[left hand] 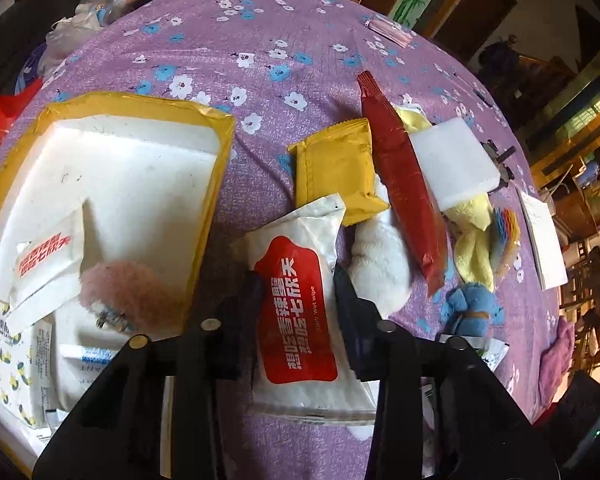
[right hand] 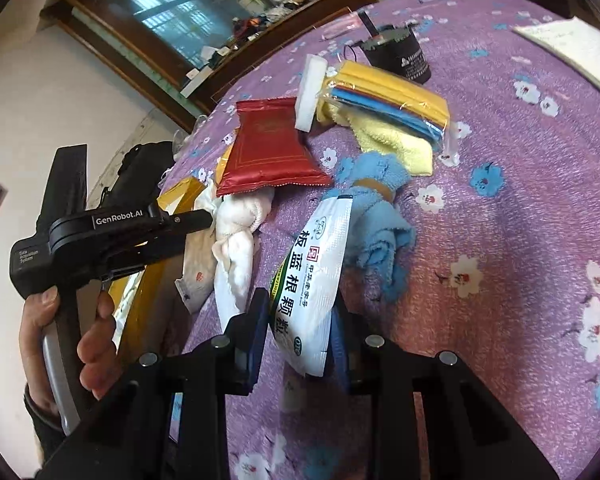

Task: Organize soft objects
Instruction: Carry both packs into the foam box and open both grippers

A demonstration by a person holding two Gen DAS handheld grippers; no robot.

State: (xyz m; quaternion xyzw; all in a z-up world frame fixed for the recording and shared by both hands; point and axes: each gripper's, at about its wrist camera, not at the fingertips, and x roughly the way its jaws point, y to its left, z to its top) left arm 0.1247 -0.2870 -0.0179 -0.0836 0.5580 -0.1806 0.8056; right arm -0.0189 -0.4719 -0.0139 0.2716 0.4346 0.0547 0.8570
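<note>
My left gripper [left hand: 296, 304] is shut on a white wet-wipe pack with a red label [left hand: 300, 312], held just right of a yellow-rimmed white box [left hand: 216, 136]. The box holds another wipe pack [left hand: 48, 256], a pink fluffy ball [left hand: 128, 292] and small packets. My right gripper [right hand: 300, 320] is shut on a white-and-green medicine sachet [right hand: 312, 280], above the purple floral cloth [right hand: 500, 208]. On the cloth lie a red pouch [left hand: 404, 196] [right hand: 268, 152], a yellow pouch [left hand: 336, 164], a white towel [left hand: 380, 264] [right hand: 236, 248], a blue towel [left hand: 472, 308] [right hand: 376, 216], a yellow cloth [right hand: 396, 140] and a white sponge [left hand: 452, 160] [right hand: 312, 92].
A bag of coloured cloths [right hand: 392, 96] lies on the yellow cloth. A black cup [right hand: 400, 52] stands behind it. A white notepad [left hand: 544, 240] [right hand: 576, 52] lies near the table's right edge. The left gripper's handle and hand [right hand: 68, 280] show at the left of the right wrist view.
</note>
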